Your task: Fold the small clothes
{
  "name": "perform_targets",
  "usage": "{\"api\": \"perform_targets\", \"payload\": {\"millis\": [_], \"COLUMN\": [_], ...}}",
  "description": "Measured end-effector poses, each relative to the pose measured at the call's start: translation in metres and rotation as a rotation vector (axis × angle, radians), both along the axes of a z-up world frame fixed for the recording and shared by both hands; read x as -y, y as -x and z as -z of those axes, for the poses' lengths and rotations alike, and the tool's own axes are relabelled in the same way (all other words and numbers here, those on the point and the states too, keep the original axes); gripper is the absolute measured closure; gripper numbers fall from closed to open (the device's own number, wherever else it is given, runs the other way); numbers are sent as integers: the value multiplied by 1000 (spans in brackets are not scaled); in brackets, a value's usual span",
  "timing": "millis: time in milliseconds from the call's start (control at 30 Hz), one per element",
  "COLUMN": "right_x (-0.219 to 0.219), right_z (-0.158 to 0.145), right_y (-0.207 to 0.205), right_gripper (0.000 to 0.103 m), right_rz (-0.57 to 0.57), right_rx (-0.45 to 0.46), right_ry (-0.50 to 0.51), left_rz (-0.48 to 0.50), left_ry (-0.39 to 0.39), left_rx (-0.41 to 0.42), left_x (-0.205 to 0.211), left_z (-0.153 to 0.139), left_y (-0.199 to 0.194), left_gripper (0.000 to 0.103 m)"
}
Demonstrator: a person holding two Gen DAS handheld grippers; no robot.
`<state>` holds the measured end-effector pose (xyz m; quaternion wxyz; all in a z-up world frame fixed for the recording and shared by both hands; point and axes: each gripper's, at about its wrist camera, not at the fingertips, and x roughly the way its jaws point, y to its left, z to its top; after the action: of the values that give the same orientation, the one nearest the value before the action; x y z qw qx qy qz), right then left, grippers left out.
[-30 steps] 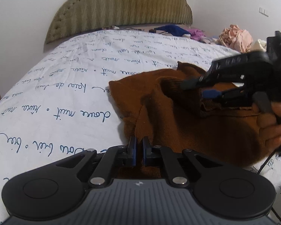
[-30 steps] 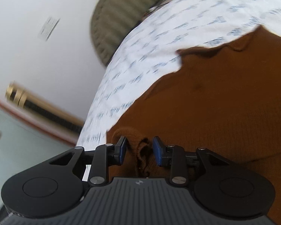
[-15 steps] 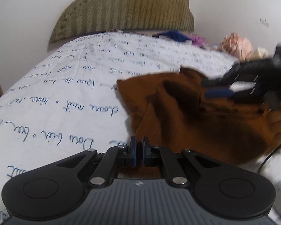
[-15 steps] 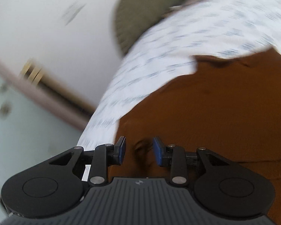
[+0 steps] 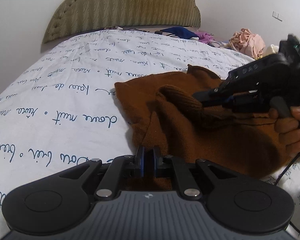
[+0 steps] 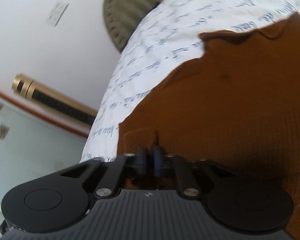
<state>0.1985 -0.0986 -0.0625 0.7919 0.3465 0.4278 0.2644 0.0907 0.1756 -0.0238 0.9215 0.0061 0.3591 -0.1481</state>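
A small brown knit garment [image 5: 190,124] lies rumpled on the white bed sheet with blue script [image 5: 70,92]. My left gripper [image 5: 148,156] is shut on the garment's near edge, low by the sheet. My right gripper [image 6: 149,158] is shut on a ribbed edge of the same garment [image 6: 230,108]. It also shows in the left wrist view [image 5: 206,101], hand-held at the right, pinching a raised fold above the cloth.
A padded olive headboard [image 5: 122,6] stands at the far end of the bed. Blue and purple clothes [image 5: 182,33] and a pink pile [image 5: 248,42] lie at the far right. A gold-coloured tower unit [image 6: 50,100] stands against the wall beside the bed.
My right gripper has closed from open onto the garment's ribbed edge. The left gripper has stayed shut on the near edge, with the cloth shifting a little.
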Motion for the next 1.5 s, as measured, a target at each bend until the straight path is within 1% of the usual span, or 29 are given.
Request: {"api": "perform_targets", "payload": {"millis": [167,233,267,333,433,467,500,600,633,733,800,867,933,1000,1033,1067,1133,1167,1200,1233,1333,1400,1467,1500], "right_x": [-5,-11,-16,-26,-42,-47,-51,-54,-55,-53,-52,-51,-52,-54,-56,-56,-47,-39,-28,-18,9,23,33,37], "right_z": [-33,-53,-63,-80,-97,-99,-102,-103,-103,-107,-113,-122,-133,-143,-145,-145,-140,-135,-129,-122,-81,-49,-16,-1], "right_y": [6,9,10,13,15,15,13,8,8,15,20,26,31,32,31,28,20,15,8,0,-29,-43,-53,-57], "right_gripper": [94,94,94,94,95,95,95,95,95,95,95,100,100,100,100,100,99,86,77,66,65,65,65,64], "right_rz": [-38,-46,-51,-64,-71,-75,-82,-116,-123,-156,-160,-174,-183,-196,-196,-186,-129,-87,-42,-10,37,64,82,87], "right_rx": [144,233,281,372,514,556,587,640,659,736,764,800,838,866,866,845,778,735,664,580,260,86,-63,-134], "right_ry": [122,223,284,398,588,635,656,639,633,561,533,490,467,474,494,515,507,489,466,441,335,240,110,20], "left_rz": [-8,-21,-26,-43,-74,-85,-94,-127,-116,-118,-61,-13,8,32,24,10,-3,-6,-15,-22,-23,-29,-21,-15], "left_ry": [3,8,8,10,26,32,40,41,44,97,111,95,59,32,11,-1,23,34,37,36,47,65,82,87], "left_rx": [10,17,28,56,93,104,110,138,151,172,171,158,156,152,148,146,141,134,128,123,91,84,79,74], "left_x": [-2,-3,-3,-4,-7,-9,-11,-16,-17,-22,-18,-9,3,13,17,19,16,14,11,9,4,2,2,3], "left_z": [0,-2,-3,-6,-12,-13,-14,-19,-21,-29,-34,-35,-32,-28,-26,-25,-25,-25,-25,-24,-24,-24,-25,-25], "left_y": [1,4,6,11,19,21,21,21,20,10,0,-14,-26,-36,-39,-41,-41,-42,-42,-43,-47,-49,-51,-52], "left_gripper": [94,95,98,100,102,102,102,102,102,101,100,99,99,99,99,99,99,99,99,99,99,99,99,99]}}
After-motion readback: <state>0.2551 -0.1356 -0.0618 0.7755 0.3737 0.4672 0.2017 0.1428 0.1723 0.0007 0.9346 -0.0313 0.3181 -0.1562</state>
